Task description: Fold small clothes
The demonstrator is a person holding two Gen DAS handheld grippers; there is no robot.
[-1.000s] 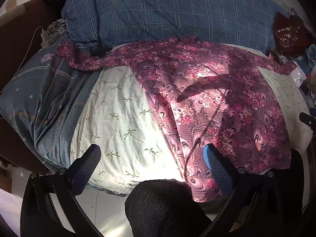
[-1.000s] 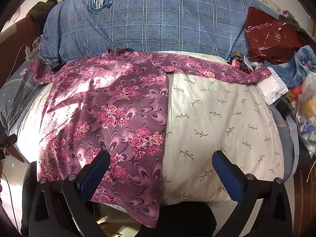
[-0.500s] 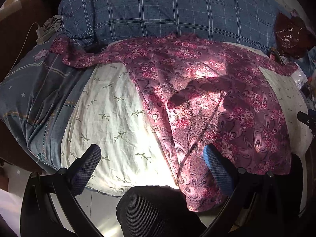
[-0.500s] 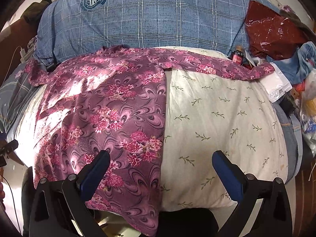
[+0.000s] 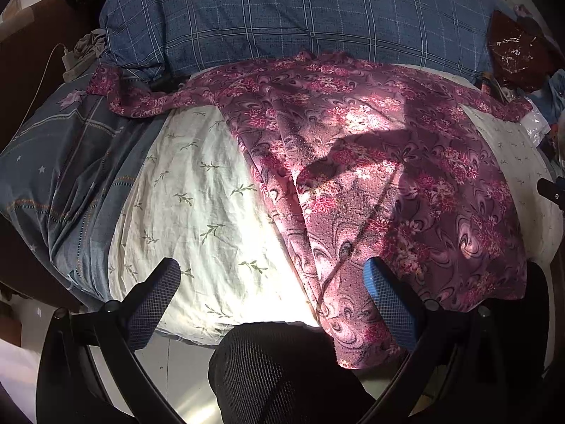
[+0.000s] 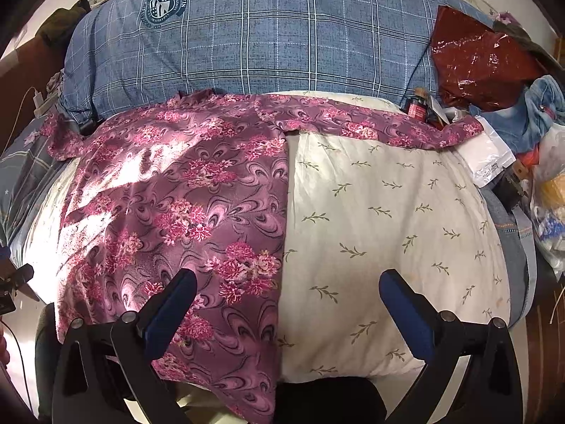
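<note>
A purple floral long-sleeved top (image 5: 381, 162) lies spread flat on a cream leaf-print bed (image 5: 197, 205), sleeves stretched out left and right, hem hanging over the near edge. It also shows in the right wrist view (image 6: 183, 205), with its right sleeve (image 6: 370, 127) lying across the bed (image 6: 388, 229). My left gripper (image 5: 272, 279) is open and empty, above the near edge at the top's left side. My right gripper (image 6: 287, 286) is open and empty, above the top's right edge.
A blue checked quilt (image 6: 247, 35) lies behind the top. A dark red plastic bag (image 6: 483, 63), a small bottle (image 6: 416, 107), a white packet (image 6: 487, 155) and other clutter sit at the right. A blue pillow (image 5: 56, 162) lies left. A person's dark knee (image 5: 275, 371) is below.
Both grippers have drawn back slightly toward the near edge of the bed, so the top sits a little farther up in both views. The jaws stay open.
</note>
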